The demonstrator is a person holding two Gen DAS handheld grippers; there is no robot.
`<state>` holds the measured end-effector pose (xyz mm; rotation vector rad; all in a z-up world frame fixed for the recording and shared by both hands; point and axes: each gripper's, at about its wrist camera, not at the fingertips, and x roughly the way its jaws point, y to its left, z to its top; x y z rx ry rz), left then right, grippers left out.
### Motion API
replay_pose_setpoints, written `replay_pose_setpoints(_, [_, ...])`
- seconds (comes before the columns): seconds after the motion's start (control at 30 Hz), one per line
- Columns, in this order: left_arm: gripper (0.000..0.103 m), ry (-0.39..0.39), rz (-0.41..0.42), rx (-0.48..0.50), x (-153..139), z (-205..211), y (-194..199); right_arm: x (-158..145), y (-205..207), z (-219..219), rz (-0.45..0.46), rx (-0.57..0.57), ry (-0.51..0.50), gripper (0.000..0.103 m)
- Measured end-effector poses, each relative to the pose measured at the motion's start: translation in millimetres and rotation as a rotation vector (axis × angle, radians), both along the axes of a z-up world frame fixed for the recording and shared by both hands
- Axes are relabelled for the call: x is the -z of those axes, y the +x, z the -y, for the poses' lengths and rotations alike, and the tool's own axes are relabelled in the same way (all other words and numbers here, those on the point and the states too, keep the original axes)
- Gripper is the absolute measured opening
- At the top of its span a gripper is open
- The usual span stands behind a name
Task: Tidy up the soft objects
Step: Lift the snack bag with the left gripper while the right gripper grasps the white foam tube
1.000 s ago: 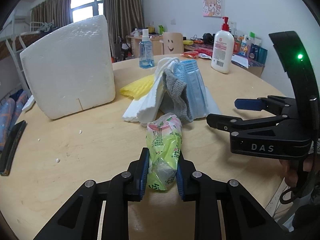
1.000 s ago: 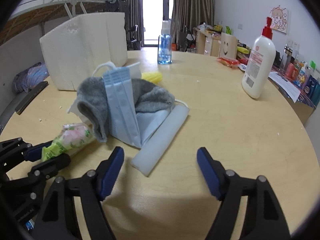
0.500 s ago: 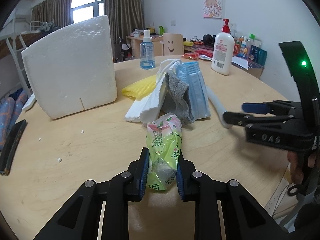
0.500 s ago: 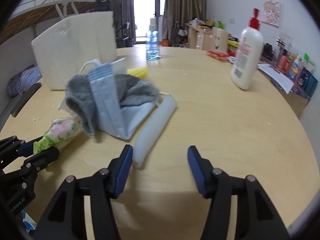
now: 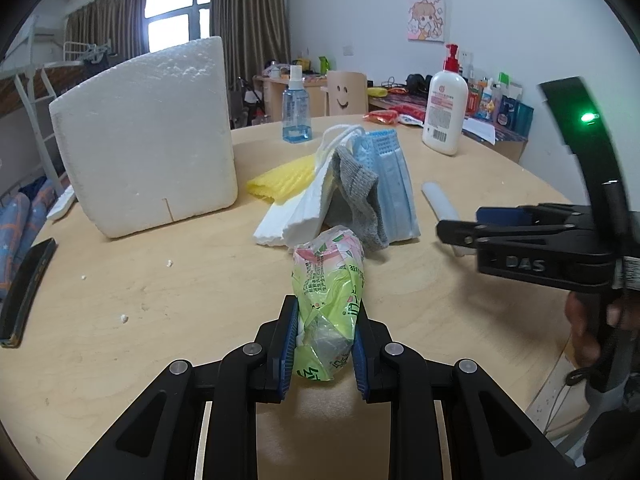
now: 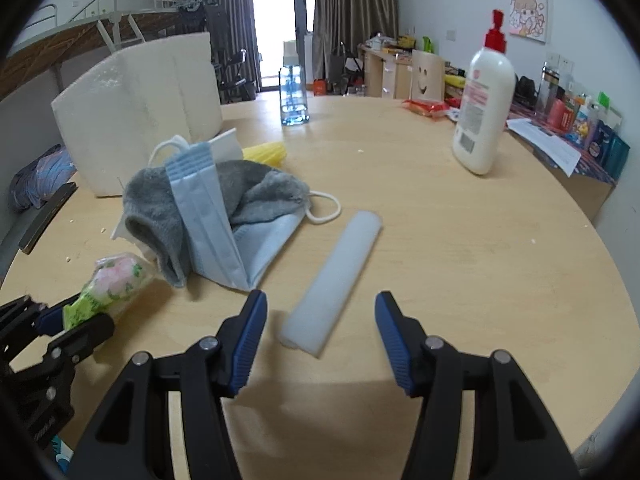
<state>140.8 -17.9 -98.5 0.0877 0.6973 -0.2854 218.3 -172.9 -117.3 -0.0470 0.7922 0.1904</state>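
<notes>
Since the earlier frame the right gripper [image 6: 320, 336] has slid in over the near end of the white foam roll [image 6: 336, 276], and its jaws have just been closing; they now stand spread on either side of that end without touching it.

Largest to smallest: the round wooden table [image 6: 460, 240] carries everything. At its far left stands a big white foam block [image 5: 148, 136]. Right of the block, mid-table, sits a heap of soft things: a white corrugated foam sheet [image 5: 296, 216] and a yellow piece [image 5: 280, 178] on its left side, a grey cloth [image 6: 264, 196] draped across, and a blue face mask [image 6: 208, 216] leaning over the cloth. The foam roll lies just right of this heap, apart from it. A white lotion bottle [image 6: 484, 108] stands at the far right, a clear spray bottle [image 5: 297, 110] far behind the heap. Nearest, the left gripper [image 5: 325, 344] pinches a green tissue pack [image 5: 328, 292] between its pads, the pack's far tip close to the heap.
</notes>
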Motion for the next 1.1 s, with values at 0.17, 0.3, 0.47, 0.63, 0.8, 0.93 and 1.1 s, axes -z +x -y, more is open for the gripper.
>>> replay_pose_setpoints(0.17, [0.026, -0.016, 0.023, -0.002, -3.0, -6.0, -4.7, 5.6, 10.8, -4.3, -0.041, 0.032, -0.013, 0.056])
replay_pose_setpoints(0.3, [0.026, -0.026, 0.040, 0.005, -5.1, -8.6, -9.3, 3.8, 12.0, -3.3, -0.047, 0.074, -0.009, 0.037])
replay_pose_setpoints(0.47, [0.026, -0.040, 0.048, 0.004, -6.9, -15.5, -12.9, 3.4, 15.7, -3.9, -0.057, 0.080, 0.015, 0.025])
replay_pose_setpoints(0.63, [0.026, -0.043, 0.062, 0.002, -9.2, -19.1, -15.3, -1.0, 9.7, 12.0, -0.046, 0.074, 0.109, 0.020])
replay_pose_setpoints(0.8, [0.026, -0.037, 0.078, 0.001, -13.1, -17.5, -18.5, -13.1, -1.4, 15.1, 0.004, 0.059, 0.131, 0.020])
replay_pose_setpoints(0.93, [0.026, -0.031, 0.098, -0.011, -18.6, -18.4, -21.7, -22.3, -9.4, 17.4, 0.041, 0.049, 0.140, 0.020])
replay_pose_setpoints(1.1, [0.026, -0.021, 0.123, -0.023, -26.5, -16.8, -26.8, -31.7, -16.8, 22.7, 0.074, 0.038, 0.156, 0.020])
